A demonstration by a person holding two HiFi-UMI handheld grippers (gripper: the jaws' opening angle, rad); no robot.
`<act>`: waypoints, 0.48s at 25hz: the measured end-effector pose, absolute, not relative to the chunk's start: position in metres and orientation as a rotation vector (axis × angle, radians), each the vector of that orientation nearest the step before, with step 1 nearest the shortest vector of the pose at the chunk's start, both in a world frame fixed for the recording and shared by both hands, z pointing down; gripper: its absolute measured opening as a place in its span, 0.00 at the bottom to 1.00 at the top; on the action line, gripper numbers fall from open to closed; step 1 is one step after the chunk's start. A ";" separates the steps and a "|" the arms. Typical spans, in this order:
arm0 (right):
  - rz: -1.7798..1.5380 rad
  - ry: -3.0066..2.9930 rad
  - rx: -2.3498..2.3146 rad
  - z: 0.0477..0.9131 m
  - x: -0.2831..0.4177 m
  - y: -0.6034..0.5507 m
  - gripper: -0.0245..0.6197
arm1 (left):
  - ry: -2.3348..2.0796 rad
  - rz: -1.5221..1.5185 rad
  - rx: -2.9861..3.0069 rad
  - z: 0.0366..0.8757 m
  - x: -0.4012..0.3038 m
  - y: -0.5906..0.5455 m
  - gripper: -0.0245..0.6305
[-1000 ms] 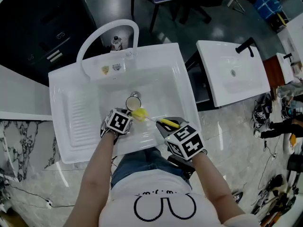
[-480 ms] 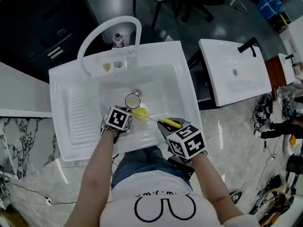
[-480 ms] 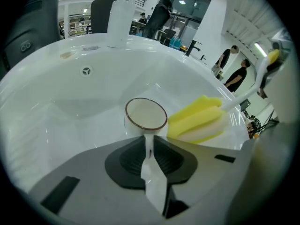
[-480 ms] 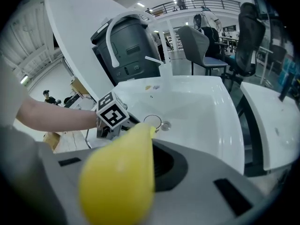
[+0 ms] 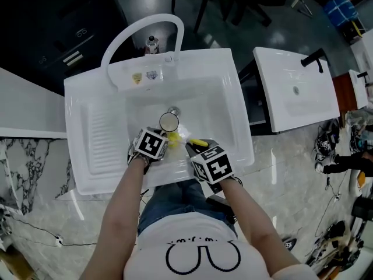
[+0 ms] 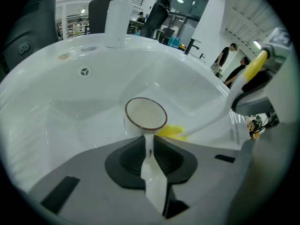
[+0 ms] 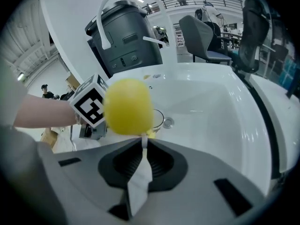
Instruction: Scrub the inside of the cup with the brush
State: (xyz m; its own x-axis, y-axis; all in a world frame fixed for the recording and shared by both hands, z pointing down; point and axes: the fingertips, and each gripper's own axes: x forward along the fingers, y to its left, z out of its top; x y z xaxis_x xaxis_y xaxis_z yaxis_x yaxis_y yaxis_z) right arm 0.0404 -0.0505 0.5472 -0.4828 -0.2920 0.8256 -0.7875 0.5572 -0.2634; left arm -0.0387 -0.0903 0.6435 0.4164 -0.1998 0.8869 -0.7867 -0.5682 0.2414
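1. Right gripper [image 7: 142, 146]: jaws closed on the white handle of the brush [image 7: 127, 106].
2. Left gripper [image 6: 149, 146]: jaws narrowly apart, clamping the cup [image 6: 146, 113], apparently by its handle.
3. The brush head lies just beside the cup, outside its rim.
4. Recommended: steady the cup, lift the head over the rim, insert, and rotate.
5. Just beyond the cup: drain [image 5: 173, 111].

Cup [image 5: 169, 121] in sink [image 5: 233, 98], drain [image 5: 173, 111] just behind it, brush [image 5: 174, 137] at its right, faucet [image 5: 125, 37] at the back
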 end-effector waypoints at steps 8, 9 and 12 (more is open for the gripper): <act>0.781 -2.035 0.854 0.543 0.043 -0.055 0.10 | -0.819 1.173 2.037 0.646 -0.041 -0.089 0.14; 0.760 -2.038 0.861 0.537 0.046 -0.055 0.10 | -0.812 1.186 2.048 0.645 -0.041 -0.089 0.14; 0.715 -2.059 0.882 0.518 0.055 -0.056 0.10 | -0.789 1.212 2.068 0.647 -0.041 -0.086 0.14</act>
State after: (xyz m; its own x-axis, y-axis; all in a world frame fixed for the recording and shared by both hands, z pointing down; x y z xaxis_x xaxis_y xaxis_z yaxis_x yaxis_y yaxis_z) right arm 0.0546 -0.0562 0.5179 -0.4640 -0.3441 0.8163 -0.7757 0.6027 -0.1869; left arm -0.0410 -0.0860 0.6471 0.4040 -0.1863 0.8956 -0.7433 -0.6374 0.2027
